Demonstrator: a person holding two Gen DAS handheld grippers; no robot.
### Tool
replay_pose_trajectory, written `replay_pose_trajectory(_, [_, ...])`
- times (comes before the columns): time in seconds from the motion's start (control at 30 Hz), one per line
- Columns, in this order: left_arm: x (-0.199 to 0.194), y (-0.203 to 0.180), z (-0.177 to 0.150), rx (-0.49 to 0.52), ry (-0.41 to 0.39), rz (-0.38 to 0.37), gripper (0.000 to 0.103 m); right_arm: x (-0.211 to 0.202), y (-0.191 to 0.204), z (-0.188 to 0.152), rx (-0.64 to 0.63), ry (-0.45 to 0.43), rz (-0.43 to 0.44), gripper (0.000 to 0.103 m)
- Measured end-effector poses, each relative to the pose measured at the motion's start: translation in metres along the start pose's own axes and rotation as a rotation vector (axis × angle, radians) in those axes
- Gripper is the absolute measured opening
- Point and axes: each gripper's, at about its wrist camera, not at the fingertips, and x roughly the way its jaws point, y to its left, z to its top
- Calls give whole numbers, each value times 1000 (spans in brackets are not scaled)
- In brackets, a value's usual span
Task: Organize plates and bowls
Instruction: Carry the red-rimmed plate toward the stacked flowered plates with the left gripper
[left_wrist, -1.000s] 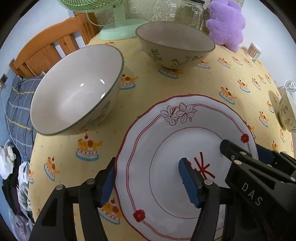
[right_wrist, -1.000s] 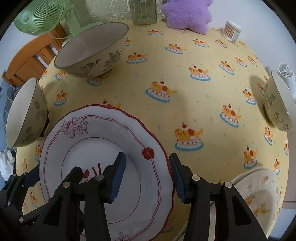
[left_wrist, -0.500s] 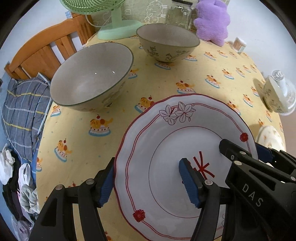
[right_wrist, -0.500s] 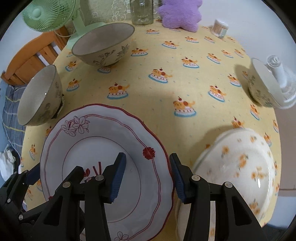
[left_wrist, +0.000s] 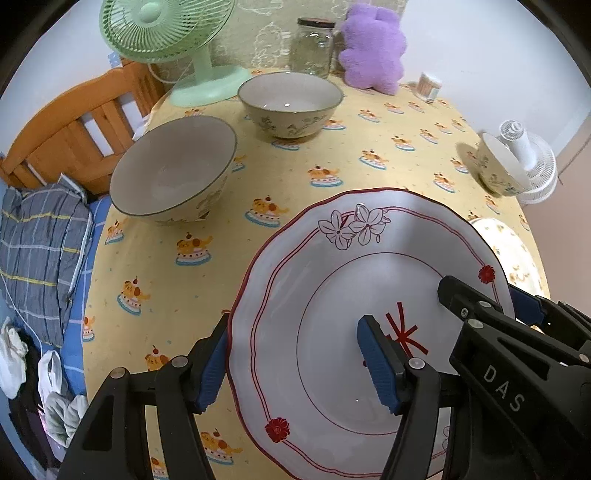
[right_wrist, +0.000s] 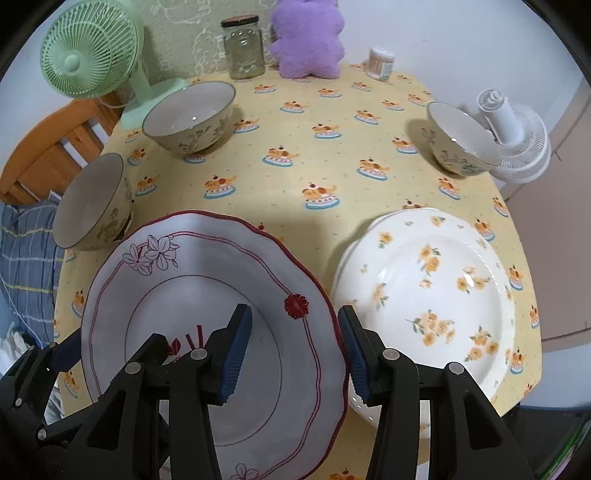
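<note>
Carrying the red plate toward the floral plate.
Both my hand-held grippers, left and right, clamp opposite rims, keeping it level for stacking.

i see a white plate with a dark red scalloped rim, thin red rings, outlined flowers and small red blossoms. beside it a cream plate is scattered with orange flowers and green leaves. the bowls are beige with dark floral sprigs and grey-green rims. the table wears a yellow cloth printed with orange puppies on cakes. my hand-held gripper is black with blue ribbed pads. the fan is mint green, the plush toy purple.
</note>
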Motion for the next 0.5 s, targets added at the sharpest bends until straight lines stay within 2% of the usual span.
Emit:
replay_pose_trajectory(0.23, [-4,-25,0,37,-20,12,67,-8,-27,-6,37,-20,18,52])
replay_pose_trajectory(0.5, [-3,-74,4,41,-18,14,67,-10,-73,-1,48,-18,25,52])
